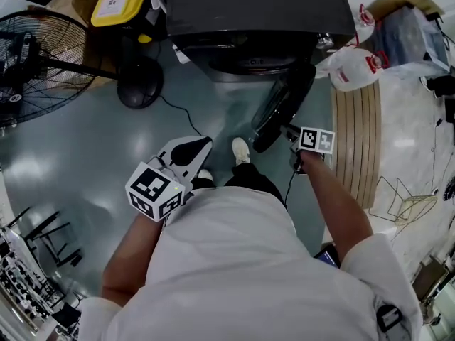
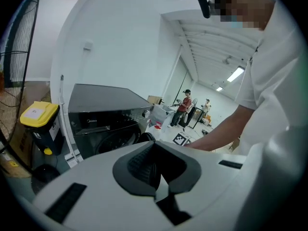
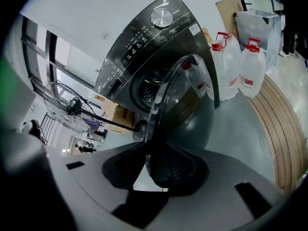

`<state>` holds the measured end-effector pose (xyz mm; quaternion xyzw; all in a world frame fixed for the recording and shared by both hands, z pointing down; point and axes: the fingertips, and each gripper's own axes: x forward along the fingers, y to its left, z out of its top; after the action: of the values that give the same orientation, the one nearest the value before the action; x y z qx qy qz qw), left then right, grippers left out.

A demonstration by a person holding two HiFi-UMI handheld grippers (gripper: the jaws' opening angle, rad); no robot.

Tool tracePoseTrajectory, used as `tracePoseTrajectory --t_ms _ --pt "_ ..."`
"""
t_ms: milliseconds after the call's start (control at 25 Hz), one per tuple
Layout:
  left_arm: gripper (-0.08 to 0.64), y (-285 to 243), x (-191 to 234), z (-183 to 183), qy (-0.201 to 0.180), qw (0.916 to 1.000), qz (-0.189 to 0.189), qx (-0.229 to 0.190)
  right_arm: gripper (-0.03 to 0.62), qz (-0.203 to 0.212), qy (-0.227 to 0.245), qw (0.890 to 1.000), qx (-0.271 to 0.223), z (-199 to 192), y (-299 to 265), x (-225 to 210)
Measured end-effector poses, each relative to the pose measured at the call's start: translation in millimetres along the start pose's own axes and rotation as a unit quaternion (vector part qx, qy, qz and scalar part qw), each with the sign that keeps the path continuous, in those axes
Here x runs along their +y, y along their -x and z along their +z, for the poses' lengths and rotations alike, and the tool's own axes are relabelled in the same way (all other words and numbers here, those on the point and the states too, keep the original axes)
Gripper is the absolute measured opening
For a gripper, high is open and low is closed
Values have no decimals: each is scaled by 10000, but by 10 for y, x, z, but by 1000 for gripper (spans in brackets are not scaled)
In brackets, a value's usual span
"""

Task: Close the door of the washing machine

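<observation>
Right arm (image 1: 340, 203) reaches forward, right tongs (image 3: 155, 160) clasping door (image 3: 173, 95) rim.

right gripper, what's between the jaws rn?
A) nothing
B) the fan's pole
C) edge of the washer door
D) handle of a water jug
C: in the right gripper view, the rim of the open washer door runs down between the jaws of the right gripper.
</observation>
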<state>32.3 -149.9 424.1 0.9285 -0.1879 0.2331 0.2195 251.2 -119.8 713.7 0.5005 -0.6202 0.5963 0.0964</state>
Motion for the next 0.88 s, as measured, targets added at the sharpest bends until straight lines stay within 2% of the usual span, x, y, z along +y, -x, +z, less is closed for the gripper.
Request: tracePoseTrajectory --t_ms 520,880 --pt "17 98 113 -21 193 9993 310 -116 141 105 -446 9988 -198 161 -346 266" --pt "17 227 311 -38 353 9977 566 -157 146 208 -765 9961 -389 424 -703 556"
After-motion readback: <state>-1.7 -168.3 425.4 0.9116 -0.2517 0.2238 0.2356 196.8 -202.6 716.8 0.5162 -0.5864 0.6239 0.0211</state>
